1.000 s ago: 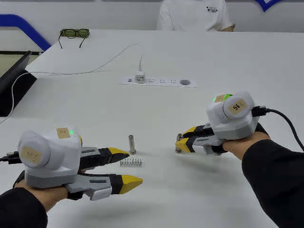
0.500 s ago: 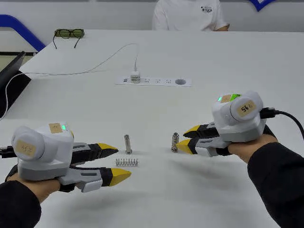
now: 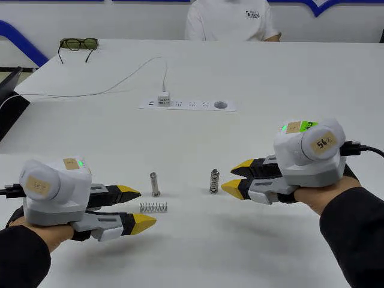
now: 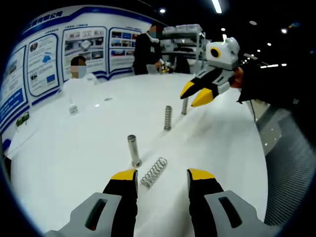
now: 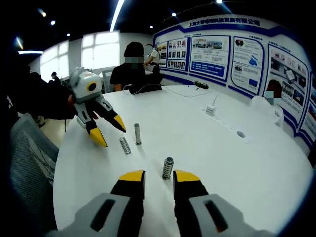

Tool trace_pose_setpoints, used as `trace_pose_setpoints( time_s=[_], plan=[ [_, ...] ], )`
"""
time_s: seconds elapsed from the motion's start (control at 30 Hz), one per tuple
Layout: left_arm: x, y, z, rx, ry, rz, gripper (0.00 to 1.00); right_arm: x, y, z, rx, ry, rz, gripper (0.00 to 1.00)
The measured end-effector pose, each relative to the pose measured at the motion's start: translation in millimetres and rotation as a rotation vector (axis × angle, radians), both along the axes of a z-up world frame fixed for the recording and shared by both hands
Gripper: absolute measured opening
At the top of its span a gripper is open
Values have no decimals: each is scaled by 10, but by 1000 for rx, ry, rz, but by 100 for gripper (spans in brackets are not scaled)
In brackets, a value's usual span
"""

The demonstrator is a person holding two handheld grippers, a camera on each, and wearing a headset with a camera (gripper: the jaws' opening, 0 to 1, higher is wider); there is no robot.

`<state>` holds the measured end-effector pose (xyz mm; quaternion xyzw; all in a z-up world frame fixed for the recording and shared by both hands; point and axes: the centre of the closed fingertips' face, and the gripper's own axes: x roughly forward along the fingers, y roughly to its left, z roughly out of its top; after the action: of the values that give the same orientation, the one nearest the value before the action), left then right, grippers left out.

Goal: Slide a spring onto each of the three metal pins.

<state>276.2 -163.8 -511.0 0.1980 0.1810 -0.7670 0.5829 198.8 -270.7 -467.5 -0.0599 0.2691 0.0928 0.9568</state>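
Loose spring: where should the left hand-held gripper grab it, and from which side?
Pinch the spring across its coils at the end nearest the left hand-held gripper, coming in low from that side. It lies flat, roughly in line with the open jaws, so the far end would be free for the bare pin.

Surface and material record, bench items
Bench (image 3: 240, 78): white, smooth, matt; bare pin (image 3: 155, 184): bright polished metal; loose spring (image 3: 153, 207): grey coiled metal wire; left hand-held gripper (image 3: 146, 207), right hand-held gripper (image 3: 230, 177): matt white-grey plastic shells, black yellow-tipped jaws.
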Motion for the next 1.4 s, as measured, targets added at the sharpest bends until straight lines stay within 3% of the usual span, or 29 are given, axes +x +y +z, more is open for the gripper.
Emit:
trace_pose_setpoints(
  time_s=[0.47, 1.4],
  plan=[
    [53, -59, -145, 42, -5, -6, 37, -125, 102, 93, 13, -37, -10, 24],
    [44, -2, -253, 68, -14, -10, 19, -115, 89, 138, 17, -57, -15, 24]
  ],
)
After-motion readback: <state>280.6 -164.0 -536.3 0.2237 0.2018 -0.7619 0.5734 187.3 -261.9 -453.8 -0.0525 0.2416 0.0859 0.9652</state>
